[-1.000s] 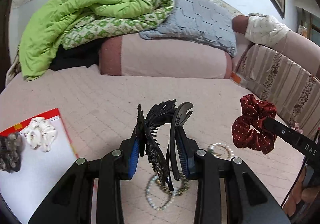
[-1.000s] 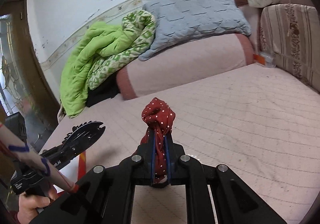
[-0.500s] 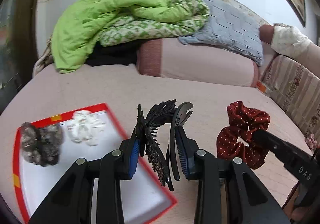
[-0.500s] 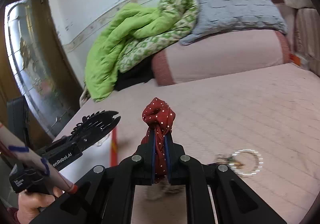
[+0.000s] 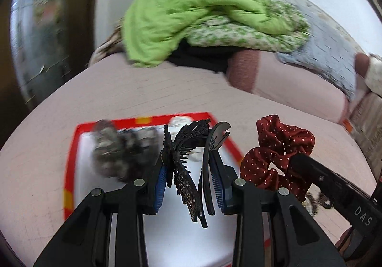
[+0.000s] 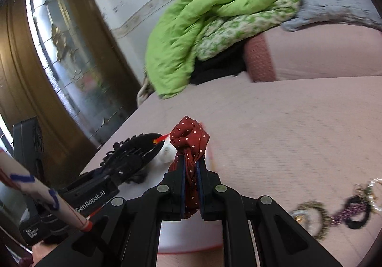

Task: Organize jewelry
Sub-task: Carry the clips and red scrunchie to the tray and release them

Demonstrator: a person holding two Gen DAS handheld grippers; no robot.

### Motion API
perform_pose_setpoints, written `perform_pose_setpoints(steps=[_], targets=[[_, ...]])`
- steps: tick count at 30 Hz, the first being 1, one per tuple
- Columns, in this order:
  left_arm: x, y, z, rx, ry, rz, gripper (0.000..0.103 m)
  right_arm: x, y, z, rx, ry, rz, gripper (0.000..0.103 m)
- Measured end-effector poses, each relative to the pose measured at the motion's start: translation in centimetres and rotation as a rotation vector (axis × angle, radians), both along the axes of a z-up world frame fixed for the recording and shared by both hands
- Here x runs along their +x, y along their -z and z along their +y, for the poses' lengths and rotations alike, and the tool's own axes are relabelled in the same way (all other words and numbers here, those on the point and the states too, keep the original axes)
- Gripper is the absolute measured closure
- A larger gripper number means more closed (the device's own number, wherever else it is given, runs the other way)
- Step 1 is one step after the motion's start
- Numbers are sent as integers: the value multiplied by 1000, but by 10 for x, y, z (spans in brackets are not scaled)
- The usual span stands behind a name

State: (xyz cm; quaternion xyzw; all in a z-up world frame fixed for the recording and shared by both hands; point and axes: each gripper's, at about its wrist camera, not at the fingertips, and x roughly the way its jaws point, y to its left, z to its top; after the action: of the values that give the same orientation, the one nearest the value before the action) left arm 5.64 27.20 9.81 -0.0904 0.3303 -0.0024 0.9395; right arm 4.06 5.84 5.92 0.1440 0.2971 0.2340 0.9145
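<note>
My left gripper (image 5: 191, 178) is shut on a black claw hair clip (image 5: 188, 159), held above the red-rimmed white tray (image 5: 71, 154). In the tray lie a grey furry scrunchie (image 5: 114, 150) and a white scrunchie (image 5: 179, 121), partly hidden by the clip. My right gripper (image 6: 190, 166) is shut on a dark red polka-dot scrunchie (image 6: 189, 138), just right of the tray's edge; the same scrunchie (image 5: 281, 154) shows in the left wrist view. The left gripper and its clip (image 6: 133, 147) appear at the left of the right wrist view.
Several bracelets and bead loops (image 6: 334, 214) lie on the pink bed cover (image 6: 286, 123) to the right. A green quilt (image 5: 181, 16), a grey pillow (image 5: 329, 52) and a pink bolster (image 5: 286, 81) are piled at the far end. A wooden glass door (image 6: 59, 64) stands at the left.
Both grippers have swept left across the bed with their loads still held. The tray has come from the left edge to right under the left gripper; the bracelets have slid off to the right.
</note>
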Motion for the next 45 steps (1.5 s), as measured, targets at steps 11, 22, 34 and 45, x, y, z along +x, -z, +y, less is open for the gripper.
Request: perform_pose_setpoints(steps=[11,22,34,45], targets=[[9,23,26,-3,-119,89,70,37,34,26,-21,-34,160,92],[28,35,16,12,-102,135,70,51,48,24,-27,-24,209,91],[34,39,15,10,-90,164,70,46,50,27,-49,-25,203,89],[33,37,13,10,-83,152,69,43,43,23,-33,-25,184,69]])
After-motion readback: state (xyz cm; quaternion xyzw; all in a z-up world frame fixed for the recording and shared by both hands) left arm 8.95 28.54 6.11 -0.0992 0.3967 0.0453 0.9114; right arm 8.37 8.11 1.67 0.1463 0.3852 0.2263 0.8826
